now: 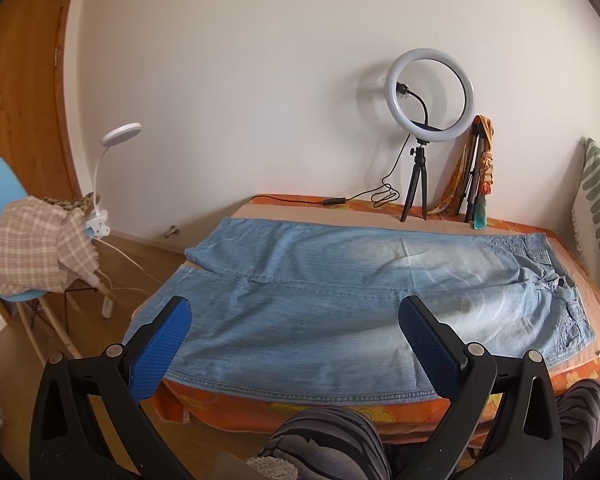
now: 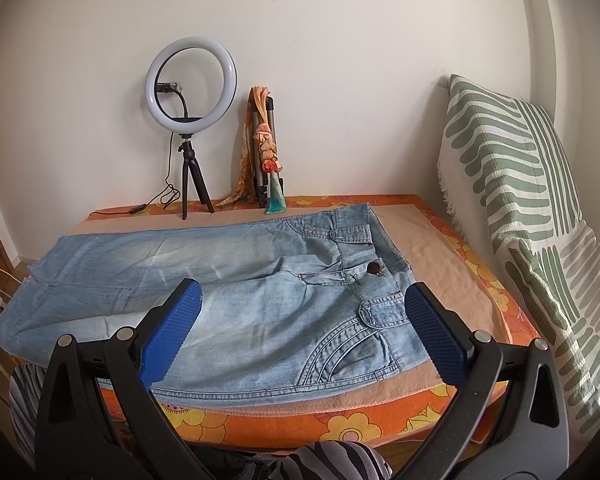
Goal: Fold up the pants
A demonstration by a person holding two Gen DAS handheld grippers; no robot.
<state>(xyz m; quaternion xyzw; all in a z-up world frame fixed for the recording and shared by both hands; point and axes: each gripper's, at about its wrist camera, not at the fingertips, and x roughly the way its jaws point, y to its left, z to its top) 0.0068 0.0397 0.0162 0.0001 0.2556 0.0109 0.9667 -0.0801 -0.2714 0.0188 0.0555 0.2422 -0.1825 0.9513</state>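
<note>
Nearest, at 6 o'clock in both views: striped knees [image 1: 328, 440]. Above them, left gripper [image 1: 296, 320] with blue fingers [image 1: 162, 350] spread wide, holding nothing; right gripper [image 2: 302, 312] likewise wide apart and unladen. Just beyond, light blue pants [image 1: 340, 292] spread flat across an orange flowered bed [image 2: 340, 426], waistband toward 3 o'clock, legs toward 9. Farther back at 12 o'clock, a ring light [image 2: 191, 84] on a small tripod against the wall; striped cushion [image 2: 520, 208] at 3 o'clock.

The left gripper [image 1: 296, 344] and right gripper [image 2: 302, 330] sat low in frame, jaws spread wide, holding nothing.
</note>
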